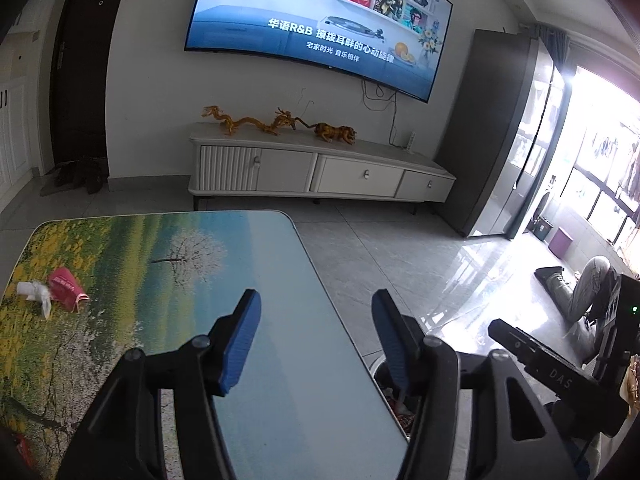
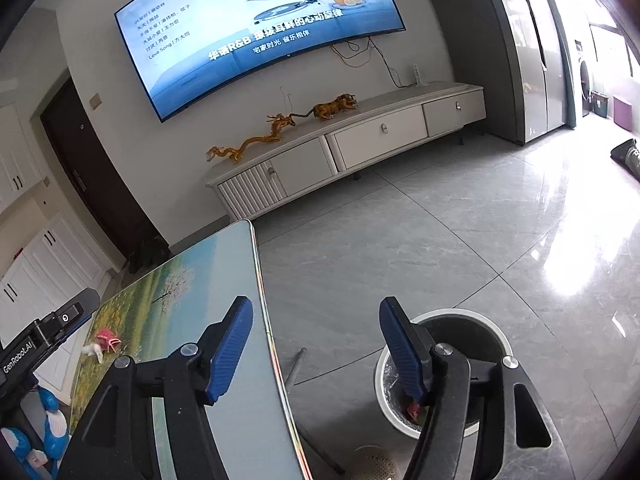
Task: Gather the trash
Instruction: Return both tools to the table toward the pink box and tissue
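Lying on the table (image 1: 280,360), red wrapper (image 1: 66,289) sits far left of left tool (image 1: 316,344).

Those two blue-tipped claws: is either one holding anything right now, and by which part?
Nothing is held. The left gripper and right gripper both stand open with empty gaps. The red wrapper and white tissue lie untouched on the table.

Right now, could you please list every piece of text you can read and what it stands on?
"华语R&B 撩拨耳畔的心动旋律" and "宅家时光 音乐相伴": television.
"Love Song | 方大同": television song list; lines above it are partly blurred.
"GenRobot.AI": left gripper body.
"DAS": right gripper body.
Red wrapper: white lettering, too blurred to read.
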`<state>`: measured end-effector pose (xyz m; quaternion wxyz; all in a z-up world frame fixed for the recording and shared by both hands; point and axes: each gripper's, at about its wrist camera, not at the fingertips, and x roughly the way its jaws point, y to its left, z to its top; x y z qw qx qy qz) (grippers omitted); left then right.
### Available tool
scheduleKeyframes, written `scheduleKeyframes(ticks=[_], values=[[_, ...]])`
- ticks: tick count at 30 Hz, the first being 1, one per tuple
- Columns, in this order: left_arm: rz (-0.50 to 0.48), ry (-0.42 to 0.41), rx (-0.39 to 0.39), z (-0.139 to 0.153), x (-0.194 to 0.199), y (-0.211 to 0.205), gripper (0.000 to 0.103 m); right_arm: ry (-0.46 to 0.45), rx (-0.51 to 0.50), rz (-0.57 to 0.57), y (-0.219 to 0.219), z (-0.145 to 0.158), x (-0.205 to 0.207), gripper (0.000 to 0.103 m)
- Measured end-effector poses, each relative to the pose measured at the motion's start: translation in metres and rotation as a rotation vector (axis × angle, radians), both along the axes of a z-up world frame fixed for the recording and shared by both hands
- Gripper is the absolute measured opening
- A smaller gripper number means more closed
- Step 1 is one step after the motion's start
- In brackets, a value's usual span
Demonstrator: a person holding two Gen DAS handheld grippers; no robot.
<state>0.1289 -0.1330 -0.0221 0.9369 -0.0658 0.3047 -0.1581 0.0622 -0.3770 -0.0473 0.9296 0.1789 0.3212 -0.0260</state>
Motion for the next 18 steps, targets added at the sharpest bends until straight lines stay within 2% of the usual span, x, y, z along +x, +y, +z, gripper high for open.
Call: scheduleKeyframes(ticks=[4, 10, 18], values=[[0.052, -0.023, 0.022, 0.000, -0.010, 0.020, 0.061, -0.015, -0.047, 0.021, 0.023, 0.007, -0.002, 0.068], [0.128, -0.038, 0.035, -0.001, -0.021, 0.049, 0.062, -0.046, -0.115, 0.025, 0.049, 0.014, -0.001, 0.073], [0.203, -0.045, 0.031, -0.002, -0.025, 0.075, 0.062, -0.098, -0.206, 0.013, 0.079, 0.024, -0.008, 0.088]])
